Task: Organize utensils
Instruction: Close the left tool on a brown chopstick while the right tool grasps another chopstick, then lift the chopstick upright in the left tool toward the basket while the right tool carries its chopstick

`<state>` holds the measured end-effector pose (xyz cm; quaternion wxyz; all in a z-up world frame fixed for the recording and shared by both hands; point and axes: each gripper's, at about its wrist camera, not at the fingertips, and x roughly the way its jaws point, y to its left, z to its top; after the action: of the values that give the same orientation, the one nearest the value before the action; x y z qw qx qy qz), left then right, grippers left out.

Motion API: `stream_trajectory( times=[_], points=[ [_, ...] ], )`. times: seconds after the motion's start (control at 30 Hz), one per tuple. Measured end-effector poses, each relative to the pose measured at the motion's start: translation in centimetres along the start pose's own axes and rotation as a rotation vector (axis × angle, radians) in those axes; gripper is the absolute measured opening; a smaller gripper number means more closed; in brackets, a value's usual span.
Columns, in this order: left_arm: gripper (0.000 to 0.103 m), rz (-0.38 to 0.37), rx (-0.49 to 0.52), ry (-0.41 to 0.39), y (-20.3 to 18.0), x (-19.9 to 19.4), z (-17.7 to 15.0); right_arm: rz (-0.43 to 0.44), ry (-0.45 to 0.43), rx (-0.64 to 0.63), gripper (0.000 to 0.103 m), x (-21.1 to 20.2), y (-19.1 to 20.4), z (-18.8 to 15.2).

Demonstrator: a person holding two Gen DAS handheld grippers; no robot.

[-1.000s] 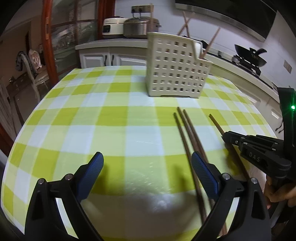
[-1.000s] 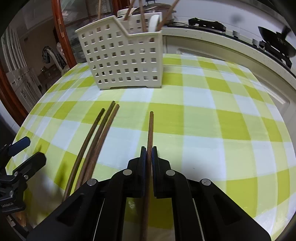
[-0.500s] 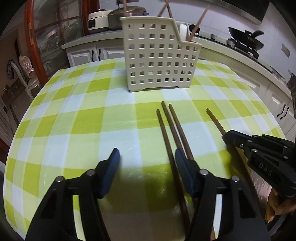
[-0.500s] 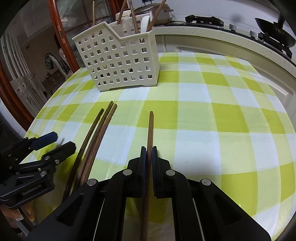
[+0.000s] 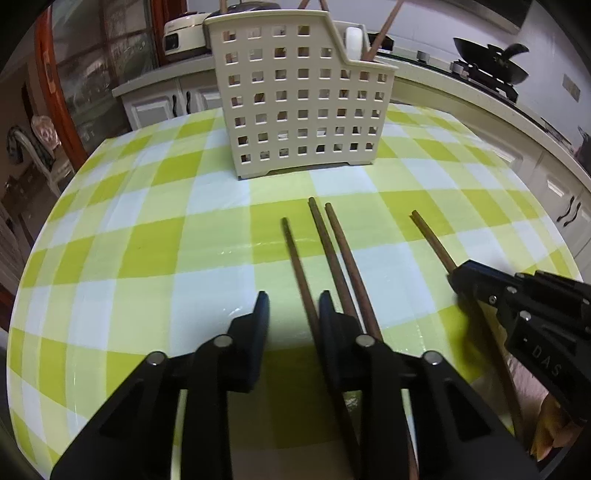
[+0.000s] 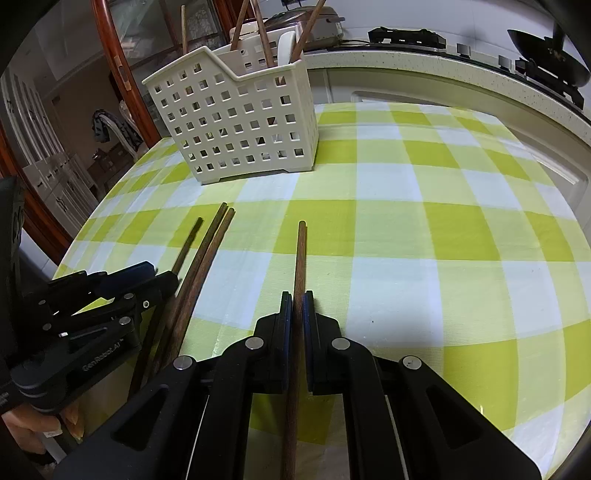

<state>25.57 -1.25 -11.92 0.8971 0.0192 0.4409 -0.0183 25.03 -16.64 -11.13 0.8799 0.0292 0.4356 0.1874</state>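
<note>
Three brown chopsticks lie side by side on the green-checked tablecloth (image 5: 155, 236), in front of a cream perforated utensil basket (image 5: 303, 110) that holds more chopsticks and a white spoon. My left gripper (image 5: 293, 306) is closing its jaws over the leftmost chopstick (image 5: 295, 254). That stick runs between the fingers, close to the right one, and a gap still shows on its left. The other two chopsticks (image 5: 343, 258) pass outside the right finger. My right gripper (image 6: 297, 295) is shut on a fourth chopstick (image 6: 301, 251), which points toward the basket (image 6: 236, 122).
A curved counter behind the table carries rice cookers (image 5: 184, 33) and a wok (image 5: 491, 66) on a stove. A chair (image 5: 37, 147) and wooden door frame stand at the left. The table's right edge lies near my right gripper (image 5: 458, 273).
My left gripper has moved forward and right to the three chopsticks, and its jaws have narrowed around the leftmost one. My right gripper has kept still, holding its chopstick.
</note>
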Motion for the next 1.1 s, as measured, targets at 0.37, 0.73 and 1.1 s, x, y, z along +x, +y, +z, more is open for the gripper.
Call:
stream_trajectory(
  times=[0.37, 0.73, 1.1],
  points=[
    [0.006, -0.042, -0.031, -0.015, 0.9, -0.1, -0.1, -0.020, 0.002, -0.031, 0.006, 0.0, 0.4, 0.0],
    [0.006, -0.066, -0.055, -0.082, 2.1, -3.1, 0.0, 0.001, -0.075, -0.037, 0.006, -2.0, 1.1, 1.0],
    [0.006, -0.061, -0.053, -0.226, 2.8, -9.4, 0.5, 0.021, -0.202, -0.069, 0.006, -6.6, 2.6, 2.3]
  ],
)
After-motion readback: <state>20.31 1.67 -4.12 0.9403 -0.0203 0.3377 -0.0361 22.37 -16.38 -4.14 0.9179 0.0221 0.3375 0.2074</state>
